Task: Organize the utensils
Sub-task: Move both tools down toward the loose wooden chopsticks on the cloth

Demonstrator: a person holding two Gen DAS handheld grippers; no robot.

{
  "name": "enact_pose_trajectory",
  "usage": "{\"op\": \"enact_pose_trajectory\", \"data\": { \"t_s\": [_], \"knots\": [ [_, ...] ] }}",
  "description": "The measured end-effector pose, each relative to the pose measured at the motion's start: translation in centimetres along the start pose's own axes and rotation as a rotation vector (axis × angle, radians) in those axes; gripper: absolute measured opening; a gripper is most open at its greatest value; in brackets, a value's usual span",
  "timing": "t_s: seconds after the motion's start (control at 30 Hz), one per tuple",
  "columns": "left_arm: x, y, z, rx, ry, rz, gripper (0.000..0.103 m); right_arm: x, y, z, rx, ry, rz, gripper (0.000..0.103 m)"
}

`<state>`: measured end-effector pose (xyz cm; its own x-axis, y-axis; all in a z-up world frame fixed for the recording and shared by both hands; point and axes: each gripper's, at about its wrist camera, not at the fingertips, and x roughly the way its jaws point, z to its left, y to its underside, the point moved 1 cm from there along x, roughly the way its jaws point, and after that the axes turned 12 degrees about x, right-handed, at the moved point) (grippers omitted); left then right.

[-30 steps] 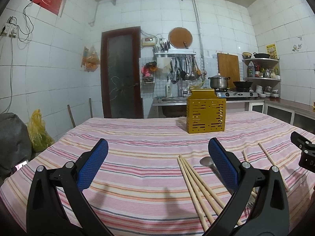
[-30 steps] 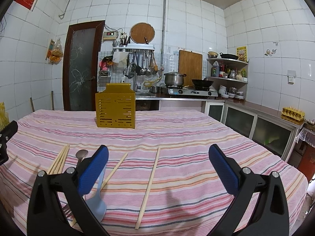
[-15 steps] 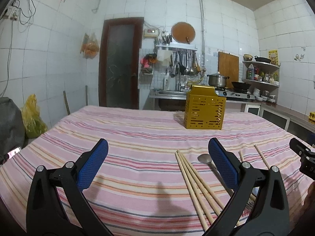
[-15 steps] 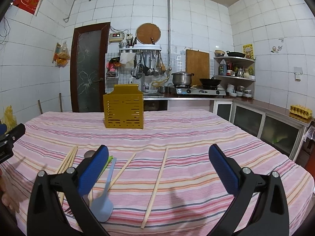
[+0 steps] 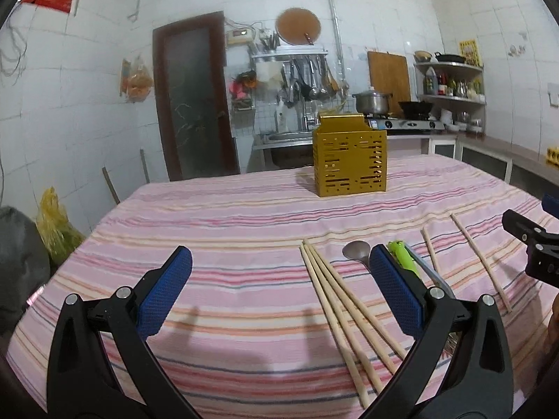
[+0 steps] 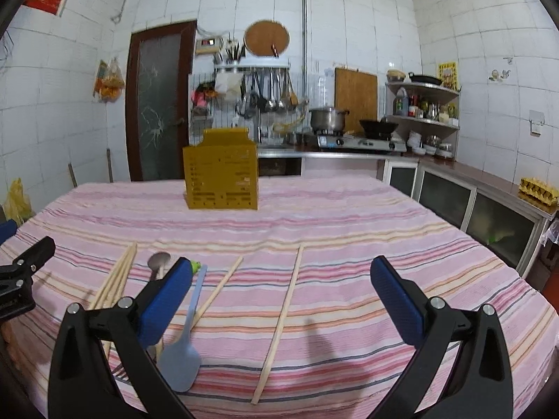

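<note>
The left gripper (image 5: pixel 279 289) hovers over the table with its blue-padded jaws spread wide and nothing between them. The right gripper (image 6: pixel 279 296) is likewise wide apart and empty.

Judging by the layout, the task has barely begun. Every utensil visible lies loose on the striped tablecloth (image 6: pixel 349 220), and nothing can be seen standing up out of the yellow perforated holder (image 6: pixel 220 178). All the picking up and placing appears to remain.

In the left wrist view, a bundle of chopsticks (image 5: pixel 344 317) lies between the jaws toward 2 o'clock, fanning from near to far. A metal spoon (image 5: pixel 356 252) rests just beyond the right-hand pad at about 1 o'clock, with a green-tipped utensil (image 5: pixel 401 256) beside it. Two single chopsticks (image 5: pixel 478 260) lie farther out at 2 to 3 o'clock.

In the right wrist view, a grey-blue spatula (image 6: pixel 183 356) lies close at 8 o'clock, partly behind the left-hand pad. One long chopstick (image 6: pixel 279 321) runs between the jaws, slightly left of centre, and another shorter chopstick (image 6: pixel 220 289) lies at 10 o'clock.

The holder stands upright well beyond the utensils, at 12 o'clock for the left tool and 11 o'clock for the right. Behind it are a kitchen counter, a stove with a pot (image 6: pixel 328 118) and a dark door (image 6: pixel 159 101).
</note>
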<state>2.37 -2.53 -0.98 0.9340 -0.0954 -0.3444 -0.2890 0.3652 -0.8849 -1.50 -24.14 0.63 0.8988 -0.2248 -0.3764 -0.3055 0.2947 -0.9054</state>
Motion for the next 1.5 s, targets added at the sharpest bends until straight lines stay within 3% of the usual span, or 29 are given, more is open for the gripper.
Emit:
{"op": "enact_pose_trajectory", "data": {
  "t_s": [0.2,0.4,0.67,0.77,1.3,1.4,1.47,1.5],
  "knots": [
    [1.8,-1.7,0.4,-0.016,0.022,0.025,0.098,2.4,-1.4,0.3,-0.009,0.031,0.031,0.099],
    [6.6,-1.8,2.0,-0.125,0.054,0.195,0.098,6.2,-2.5,0.9,-0.056,0.089,0.114,0.099],
    [13.0,0.6,1.3,-0.107,0.105,0.441,0.086,10.6,-2.2,-0.3,-0.037,0.175,0.228,0.099],
    [14.2,1.5,1.6,-0.128,0.115,0.5,0.084,11.5,-1.5,-1.0,-0.009,0.188,0.276,0.099],
    [14.8,1.6,0.6,-0.089,0.125,0.549,0.084,13.7,-1.3,-2.5,0.037,0.219,0.364,0.099],
    [15.2,1.4,0.1,-0.082,0.133,0.568,0.074,14.2,-1.4,-2.4,0.031,0.225,0.386,0.098],
    [15.2,1.1,-0.2,-0.073,0.132,0.566,0.065,14.7,-1.6,-2.3,0.018,0.231,0.39,0.09],
    [15.3,1.0,-0.3,-0.073,0.136,0.567,0.064,15.0,-1.6,-2.3,0.014,0.233,0.397,0.081]
  ]
}}
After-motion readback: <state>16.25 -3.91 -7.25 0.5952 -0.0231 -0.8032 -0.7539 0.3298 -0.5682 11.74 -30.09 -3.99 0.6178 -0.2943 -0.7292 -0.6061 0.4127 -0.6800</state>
